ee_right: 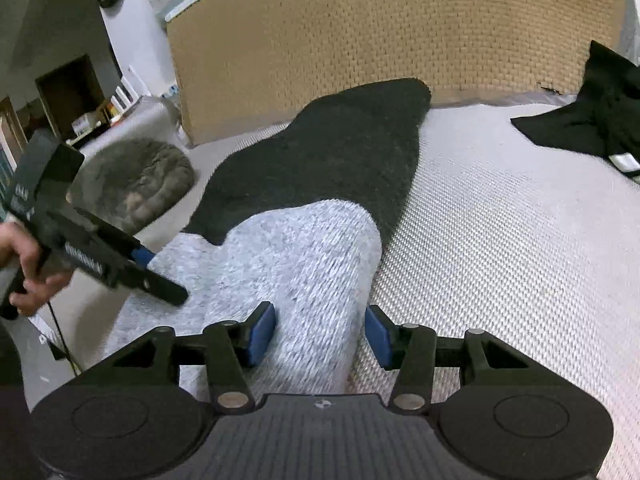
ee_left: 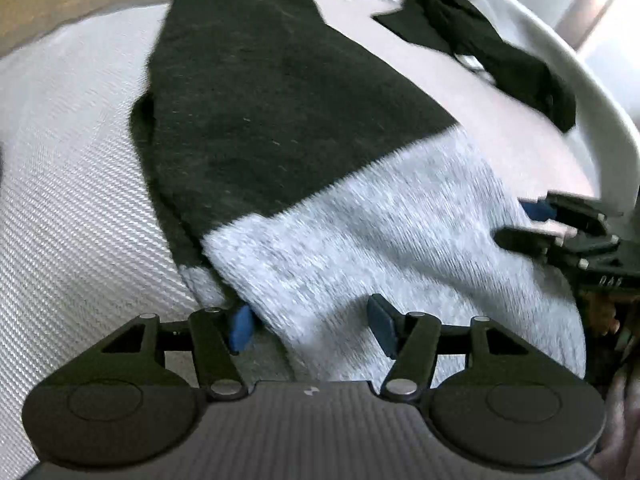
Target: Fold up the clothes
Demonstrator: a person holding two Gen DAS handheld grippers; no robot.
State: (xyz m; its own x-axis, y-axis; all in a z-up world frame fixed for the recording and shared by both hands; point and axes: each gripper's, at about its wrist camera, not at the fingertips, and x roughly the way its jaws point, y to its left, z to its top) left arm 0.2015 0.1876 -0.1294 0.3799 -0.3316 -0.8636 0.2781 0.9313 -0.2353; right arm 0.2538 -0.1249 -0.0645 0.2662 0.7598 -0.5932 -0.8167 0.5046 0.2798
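White woven bedding point(ee_right: 500, 240) lay before a wicker headboard point(ee_right: 360, 40), and on it a sock point(ee_left: 280, 140), black at the foot and grey at the cuff, stretched flat. Both grippers hovered at the grey cuff end. The left gripper point(ee_left: 308, 324) stood partly open, its pads astride the cuff without pressing; the right gripper point(ee_right: 320, 334) likewise straddled the cuff, jaws apart. Soft, light and limp, the sock would likely sag wherever unsupported, so pinching the cuff edge seemed the best hold. More black clothes point(ee_right: 592, 120) lay well apart.
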